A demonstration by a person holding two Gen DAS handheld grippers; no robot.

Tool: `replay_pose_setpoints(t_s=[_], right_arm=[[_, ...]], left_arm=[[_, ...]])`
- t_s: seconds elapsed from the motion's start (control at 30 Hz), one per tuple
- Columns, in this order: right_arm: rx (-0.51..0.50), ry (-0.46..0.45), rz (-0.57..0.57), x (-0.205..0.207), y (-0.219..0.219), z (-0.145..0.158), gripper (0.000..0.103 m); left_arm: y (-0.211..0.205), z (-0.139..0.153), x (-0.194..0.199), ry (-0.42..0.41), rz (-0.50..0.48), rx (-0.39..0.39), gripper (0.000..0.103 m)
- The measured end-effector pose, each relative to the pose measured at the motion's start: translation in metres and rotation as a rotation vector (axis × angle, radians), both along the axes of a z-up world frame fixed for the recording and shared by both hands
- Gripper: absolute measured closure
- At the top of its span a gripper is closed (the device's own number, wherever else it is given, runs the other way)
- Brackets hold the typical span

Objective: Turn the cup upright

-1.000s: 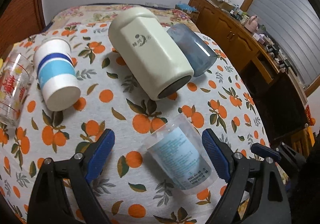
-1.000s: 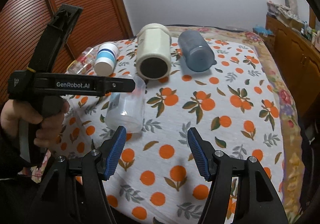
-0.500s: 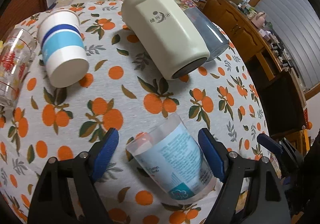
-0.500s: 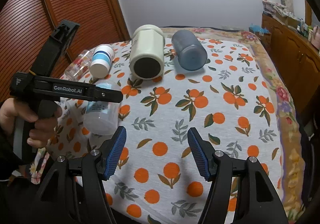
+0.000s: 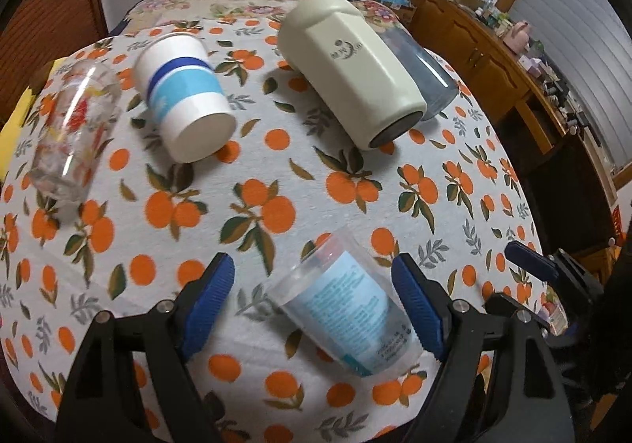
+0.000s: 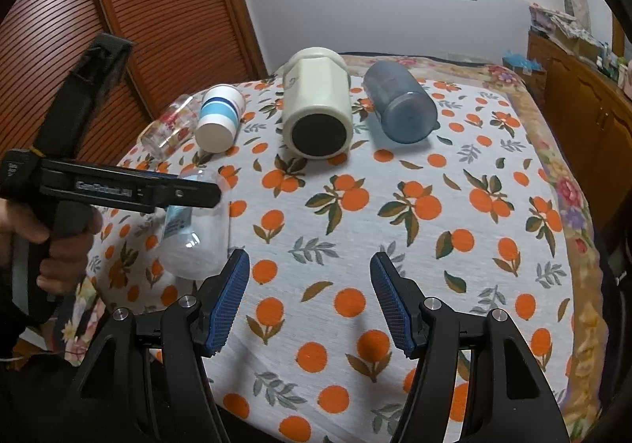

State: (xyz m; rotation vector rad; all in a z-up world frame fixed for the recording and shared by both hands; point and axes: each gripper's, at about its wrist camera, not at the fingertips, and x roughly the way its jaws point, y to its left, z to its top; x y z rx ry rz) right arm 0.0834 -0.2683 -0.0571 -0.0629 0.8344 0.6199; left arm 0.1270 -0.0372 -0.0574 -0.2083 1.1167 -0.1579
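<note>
A clear plastic cup with a light-blue label [image 5: 343, 305] lies on its side on the orange-print cloth. My left gripper [image 5: 312, 297] is open, with the cup between its blue pads and nearer the right one; I cannot tell if a pad touches it. In the right wrist view the same cup [image 6: 195, 241] lies at the left under the left gripper's body [image 6: 118, 190]. My right gripper [image 6: 310, 297] is open and empty, low over the near middle of the table.
Further back lie a clear glass with red print [image 5: 67, 135], a white paper cup with blue bands [image 5: 185, 95], a cream mug [image 5: 351, 68] and a dark blue-grey tumbler [image 5: 422, 72], all on their sides. A wooden cabinet [image 5: 513, 79] stands to the right.
My left gripper has moved in until the clear cup lies between its pads, then drew back slightly. The right gripper has hardly moved and stays open.
</note>
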Motion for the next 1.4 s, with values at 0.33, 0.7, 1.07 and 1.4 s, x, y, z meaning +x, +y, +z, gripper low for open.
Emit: replay_pose_setpoints(t_s=[0.33,0.7,1.07,1.4], right_arm=[[0.009,-0.004,0.013,-0.002,0.007,0.001,0.038],[0.017,-0.004,-0.004,-0.001,0.001,0.003,0.038],[0.008,0.012,-0.018,0.003,0.0,-0.007,0.038],[-0.003,0.017,-0.02,0.003,0.002,-0.012,0.038]], left_arm=[[0.012,-0.011,-0.023,0.074,0.061,-0.126,0.02],[0.0,-0.019,-0.023,0.099,-0.007,-0.161,0.043],[-0.003,0.008,-0.007,-0.209,-0.044,0.11,0.044],[-0.015,0.015,-0.016,-0.308,-0.086,0.17,0.047]])
